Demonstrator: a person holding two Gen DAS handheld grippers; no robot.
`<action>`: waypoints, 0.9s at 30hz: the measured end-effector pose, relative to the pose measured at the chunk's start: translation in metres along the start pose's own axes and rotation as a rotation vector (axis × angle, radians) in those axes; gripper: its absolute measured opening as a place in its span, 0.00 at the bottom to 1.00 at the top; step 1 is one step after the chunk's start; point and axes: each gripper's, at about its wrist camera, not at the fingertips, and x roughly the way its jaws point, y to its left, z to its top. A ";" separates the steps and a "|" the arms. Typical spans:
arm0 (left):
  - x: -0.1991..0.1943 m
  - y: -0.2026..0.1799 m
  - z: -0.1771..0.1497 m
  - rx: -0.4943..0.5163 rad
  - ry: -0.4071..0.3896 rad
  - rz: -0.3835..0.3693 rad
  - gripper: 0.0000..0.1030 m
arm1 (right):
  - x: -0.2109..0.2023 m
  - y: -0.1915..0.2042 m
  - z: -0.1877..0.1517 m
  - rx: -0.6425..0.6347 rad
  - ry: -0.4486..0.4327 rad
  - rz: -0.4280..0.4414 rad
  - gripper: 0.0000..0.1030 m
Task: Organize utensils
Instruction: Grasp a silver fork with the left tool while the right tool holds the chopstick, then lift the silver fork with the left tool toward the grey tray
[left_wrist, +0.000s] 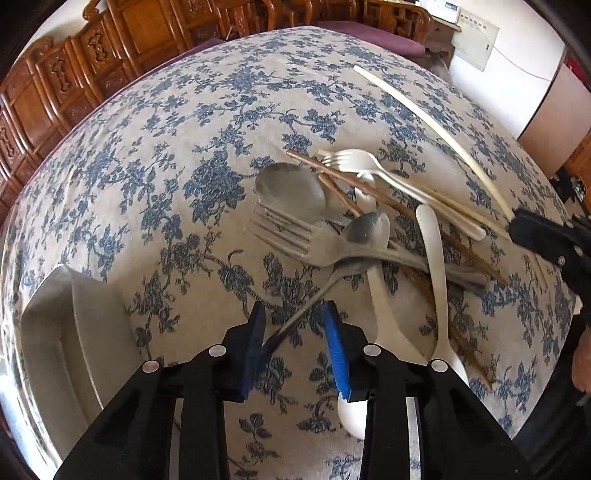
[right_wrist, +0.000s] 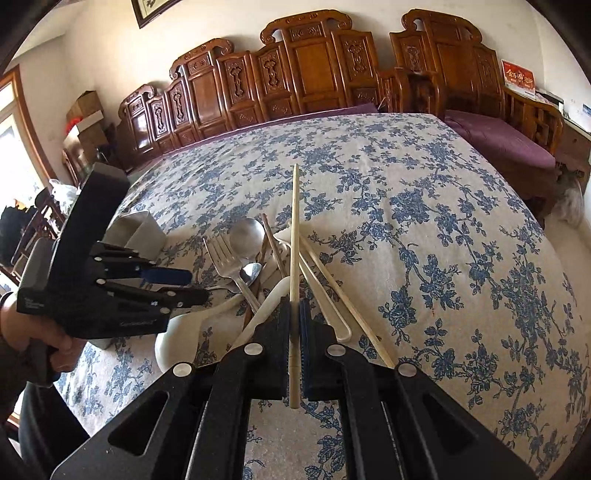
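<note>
A pile of utensils lies on the floral tablecloth (left_wrist: 155, 177): a large metal spoon (left_wrist: 291, 192), a metal fork (left_wrist: 295, 236), a small metal spoon (left_wrist: 365, 229), a white fork (left_wrist: 354, 160), white spoons (left_wrist: 432, 258) and brown chopsticks (left_wrist: 373, 195). My left gripper (left_wrist: 295, 332) points down at the pile's near side, with the small spoon's thin handle lying between its blue pads (left_wrist: 338, 343), which stand apart from each other. My right gripper (right_wrist: 294, 314) is shut on a pale chopstick (right_wrist: 294, 240), held just above the pile. From the left wrist it shows at the right edge (left_wrist: 517, 229).
A white organizer tray (left_wrist: 55, 332) stands at the table's left, also seen behind the left gripper (right_wrist: 197, 285) as a white tray (right_wrist: 136, 229). Another pale chopstick (right_wrist: 347, 295) lies on the cloth. Carved wooden seats (right_wrist: 314, 74) line the far side. A hand (right_wrist: 55, 343) holds the left tool.
</note>
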 end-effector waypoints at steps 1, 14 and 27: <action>0.000 -0.001 0.001 0.005 -0.001 -0.005 0.26 | 0.000 0.000 0.000 0.000 0.002 0.000 0.06; -0.005 -0.026 -0.001 0.114 0.062 -0.019 0.00 | 0.001 0.004 0.000 -0.014 0.007 0.000 0.06; -0.029 -0.001 -0.021 -0.008 -0.019 -0.007 0.00 | 0.004 0.013 0.000 -0.041 0.015 -0.003 0.06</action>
